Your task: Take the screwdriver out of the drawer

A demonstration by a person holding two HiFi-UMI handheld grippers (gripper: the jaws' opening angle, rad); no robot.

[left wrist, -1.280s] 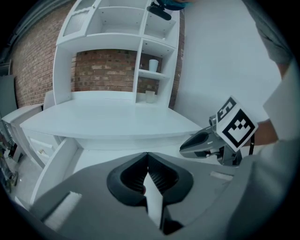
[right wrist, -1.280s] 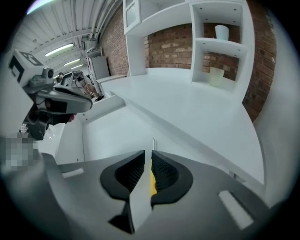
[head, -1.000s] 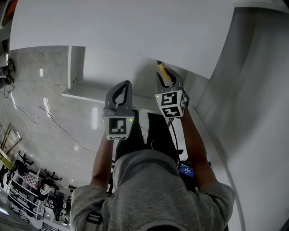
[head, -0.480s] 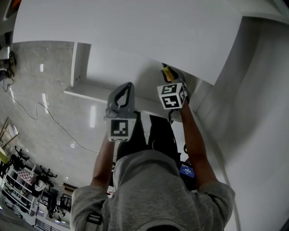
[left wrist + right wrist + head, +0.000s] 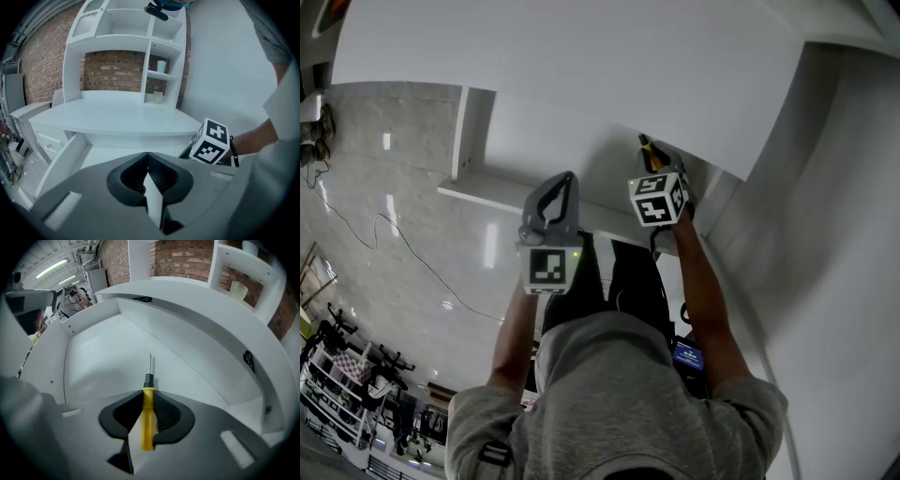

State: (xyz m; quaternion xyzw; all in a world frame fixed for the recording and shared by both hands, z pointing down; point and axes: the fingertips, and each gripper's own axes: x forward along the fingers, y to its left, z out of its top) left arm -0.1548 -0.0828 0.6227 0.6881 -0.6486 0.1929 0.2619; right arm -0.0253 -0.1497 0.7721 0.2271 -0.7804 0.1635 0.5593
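Observation:
A screwdriver (image 5: 148,413) with a yellow handle and a thin steel shaft lies in the open white drawer (image 5: 108,352), its tip pointing toward the drawer's back. My right gripper (image 5: 148,392) points steeply down into the drawer. Its jaws are closing, and the pads sit against both sides of the yellow handle. In the head view only the screwdriver's (image 5: 645,146) upper part shows above the right gripper (image 5: 656,161) and its marker cube. My left gripper (image 5: 560,180) hangs over the drawer's (image 5: 539,141) front part, shut and holding nothing; in its own view the left gripper's (image 5: 147,154) tips meet.
The white desk top (image 5: 112,115) overhangs the drawer, with a shelf unit (image 5: 140,33) holding two cups against a brick wall. A white wall (image 5: 844,234) stands close on the right. The drawer's left side wall (image 5: 457,141) borders a glossy tiled floor (image 5: 394,244).
My right gripper sank deeper into the drawer over the screwdriver, and more of the yellow handle is hidden behind it. The left gripper stayed where it was.

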